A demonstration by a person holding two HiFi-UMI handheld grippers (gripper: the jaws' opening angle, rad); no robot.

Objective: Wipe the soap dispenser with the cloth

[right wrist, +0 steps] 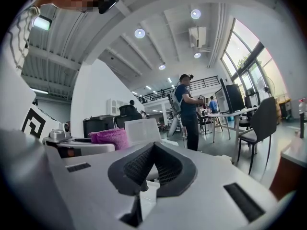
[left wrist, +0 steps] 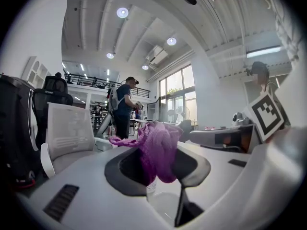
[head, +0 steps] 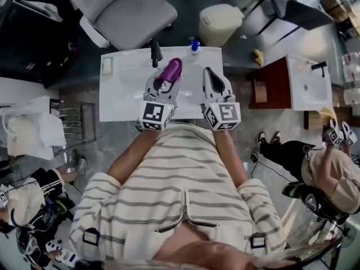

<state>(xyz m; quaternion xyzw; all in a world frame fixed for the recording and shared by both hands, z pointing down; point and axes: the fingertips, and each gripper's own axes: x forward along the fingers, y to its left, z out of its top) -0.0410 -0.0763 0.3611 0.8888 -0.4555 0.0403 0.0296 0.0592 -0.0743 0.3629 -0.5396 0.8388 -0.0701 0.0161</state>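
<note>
Washbasin [head: 121, 103], white and broad, fills the middle of the head view, with a grey chair [head: 126, 10] behind it, cut off at the top edge. On the basin's far left lies a small pale oblong [head: 107, 66], too small to name. A dark tap [head: 155, 52] stands at the back rim.

Just right of the tap, the left gripper [head: 171, 67] reaches over the basin with its jaws closed on a purple cloth [head: 170, 72]. In the left gripper view the cloth [left wrist: 158, 150] is bunched between the jaws and spills over them, so the left gripper [left wrist: 159, 171] shows little of its pads. A pale, clear shape sits low behind the cloth, too covered to identify.

The soap dispenser [head: 194, 46], with a blue top, stands at the back rim, just beyond and slightly right of the cloth, apart from it. Its lower body is hard to make out against the white.

The right gripper [head: 209, 72] hovers beside the left one. In its own view the right gripper [right wrist: 152, 150] has its ribbed jaws pressed together with nothing between them, and the cloth [right wrist: 108, 138] shows to the left.

Both hands are hidden under the marker cubes. A cream bin [head: 219, 22] stands beyond the basin.
</note>
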